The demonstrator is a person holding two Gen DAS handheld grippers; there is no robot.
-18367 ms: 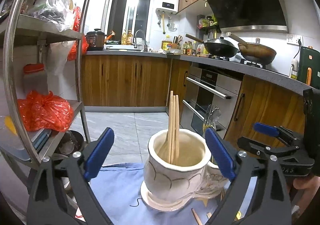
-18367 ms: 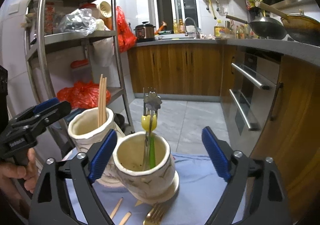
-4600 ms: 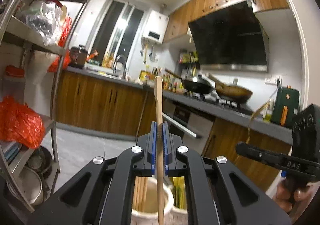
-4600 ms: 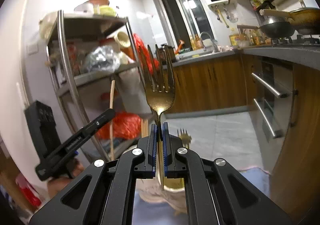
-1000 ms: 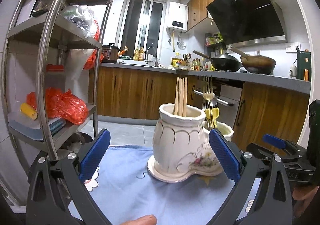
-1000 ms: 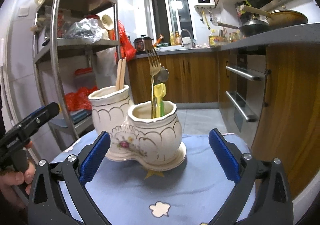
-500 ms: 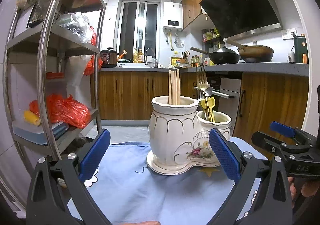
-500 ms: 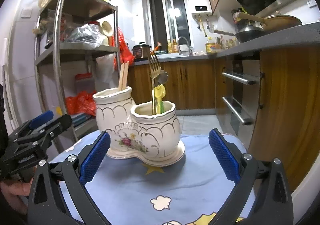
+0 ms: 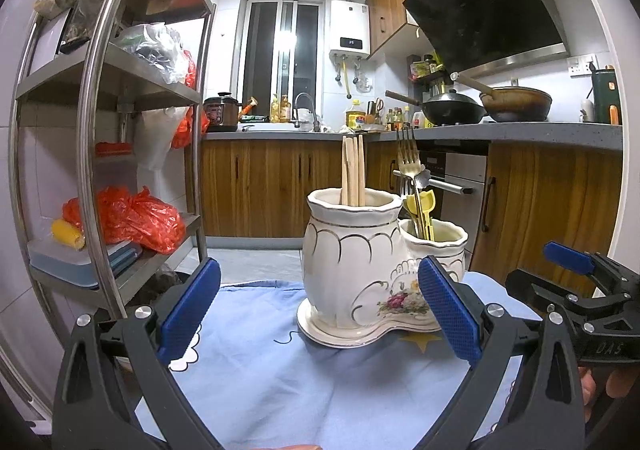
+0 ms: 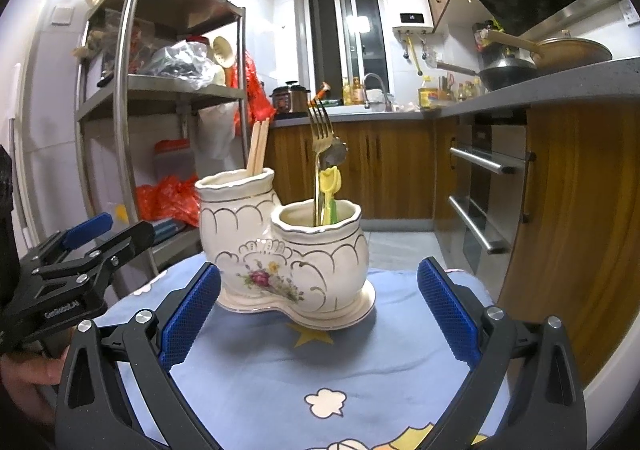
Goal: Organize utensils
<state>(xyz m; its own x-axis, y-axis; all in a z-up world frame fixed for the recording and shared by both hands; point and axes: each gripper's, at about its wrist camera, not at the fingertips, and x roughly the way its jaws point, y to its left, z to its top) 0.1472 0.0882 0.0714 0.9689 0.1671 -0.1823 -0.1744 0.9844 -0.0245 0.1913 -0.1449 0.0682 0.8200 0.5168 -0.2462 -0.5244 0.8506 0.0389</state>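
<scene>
Where the left wrist camera looks out over the blue cloth (image 9: 280, 378), we see the left gripper (image 9: 318, 310) with its blue pads spread wide and nothing between them. The white ceramic holder (image 9: 352, 270) stands upright on the cloth toward its far edge, framed between the two fingers but apart from both. Its taller pot carries the wooden chopsticks (image 9: 352, 170) standing upright, and the lower pot to the right holds a gold fork (image 9: 407, 162) with tines up, a yellow utensil (image 9: 420, 206) beside it. The right gripper (image 9: 576, 270) shows near the right edge of the cloth, held by a hand (image 9: 600, 386), its jaws parted. A steel shelf rack (image 9: 100, 130) stands to the left. In the right wrist view, our right gripper (image 10: 318, 310) is likewise spread open and empty, the holder (image 10: 288, 250) standing between its fingers without touching either, near the far edge of the cloth (image 10: 340, 370). Here the chopsticks (image 10: 258, 148) lean slightly in the left pot, while the fork (image 10: 322, 130) and yellow utensil (image 10: 330, 186) rise from the right pot. The left gripper (image 10: 104, 230) hovers beside the left edge, also open.
</scene>
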